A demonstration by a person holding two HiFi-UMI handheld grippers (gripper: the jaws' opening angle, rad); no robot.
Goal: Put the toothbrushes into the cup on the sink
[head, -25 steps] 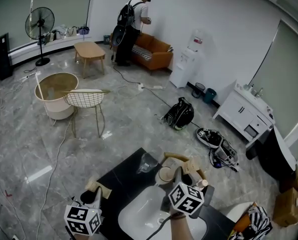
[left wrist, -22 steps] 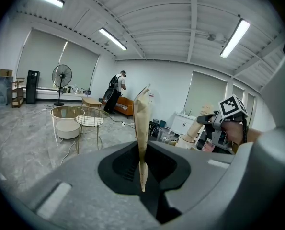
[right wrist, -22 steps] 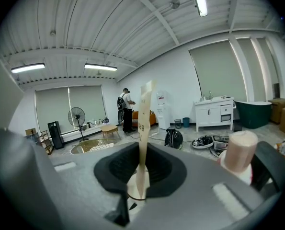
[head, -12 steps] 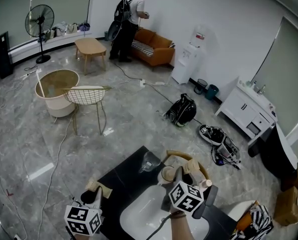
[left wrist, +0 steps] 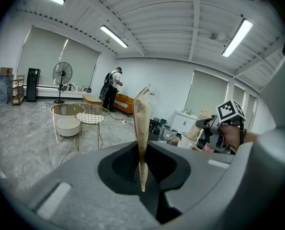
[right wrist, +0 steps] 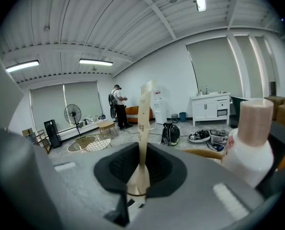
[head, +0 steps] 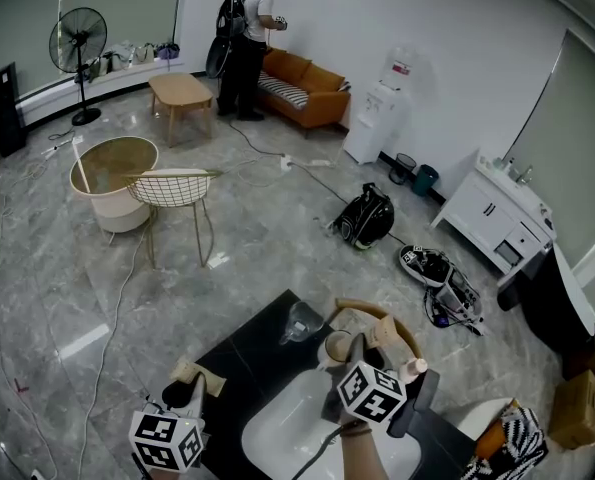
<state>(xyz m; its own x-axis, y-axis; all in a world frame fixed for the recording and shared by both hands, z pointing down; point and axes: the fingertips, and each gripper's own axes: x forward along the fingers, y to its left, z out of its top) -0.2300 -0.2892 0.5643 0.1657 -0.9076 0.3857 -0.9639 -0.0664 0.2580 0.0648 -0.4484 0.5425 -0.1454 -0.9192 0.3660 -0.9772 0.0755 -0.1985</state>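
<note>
right toothbrush (right wrist: pixel 143 123), paper-wrapped, clamped upright in right tongs (right wrist: pixel 140 188), cup (head: pixel 334 348) just ahead of them, not in yet. left toothbrush (left wrist: pixel 142 123) clamped in left tongs (left wrist: pixel 142 174), well apart from cup, sink (head: pixel 282 423) between. both drops still to do, i'd say.

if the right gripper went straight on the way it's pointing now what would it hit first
Likely the chair back right ahead; the cup sits slightly left of the right gripper's line, though depth is unclear.

Black counter (head: pixel 245 358) (basin (head: pixel 277 430), cup (head: pixel 334 347), bottle (head: pixel 410 370))
</note>
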